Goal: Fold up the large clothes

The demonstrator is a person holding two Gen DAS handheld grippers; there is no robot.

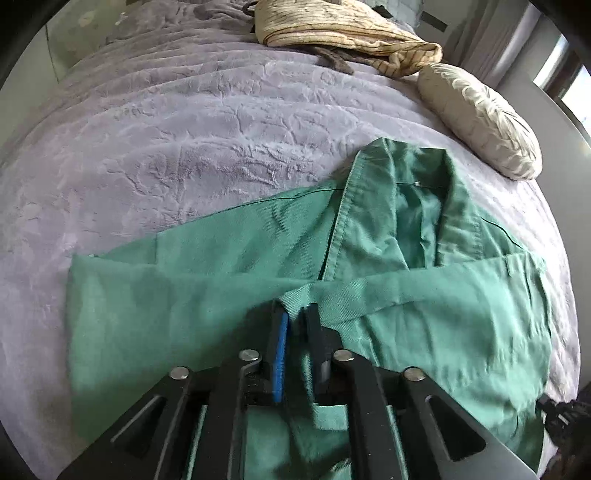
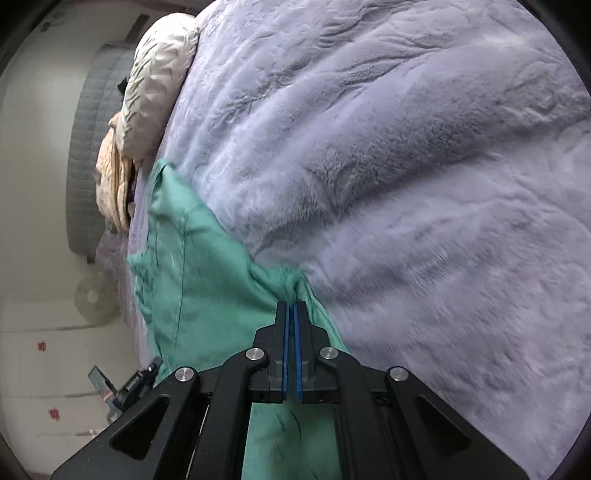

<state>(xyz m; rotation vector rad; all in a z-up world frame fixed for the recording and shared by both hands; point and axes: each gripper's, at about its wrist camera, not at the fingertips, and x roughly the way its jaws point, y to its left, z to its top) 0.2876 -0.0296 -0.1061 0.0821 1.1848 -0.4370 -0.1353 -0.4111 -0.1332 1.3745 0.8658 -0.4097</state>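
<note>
Bed (image 1: pixel 184 129) with grey plush cover; green shirt (image 1: pixel 461 314) spread flat, collar toward pillow (image 1: pixel 480 118). Left claw (image 1: pixel 295 317) slightly parted around sleeve cuff. Right claw (image 2: pixel 291 306) clamped on bunched hem. Fabric judged light, limp, wrinkle-prone; best gripped at seams, cuffs, corners.

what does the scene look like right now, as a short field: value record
surface: lilac plush bedspread
garment: green cotton collared shirt, spread on the bedspread, sleeve laid across its front
left gripper: slightly parted, fold of shirt fabric between its fingers
right gripper: shut on the shirt's bunched edge
nearby: cream ruched cushion, beige striped cloth at the far end
fold: not finished
</note>
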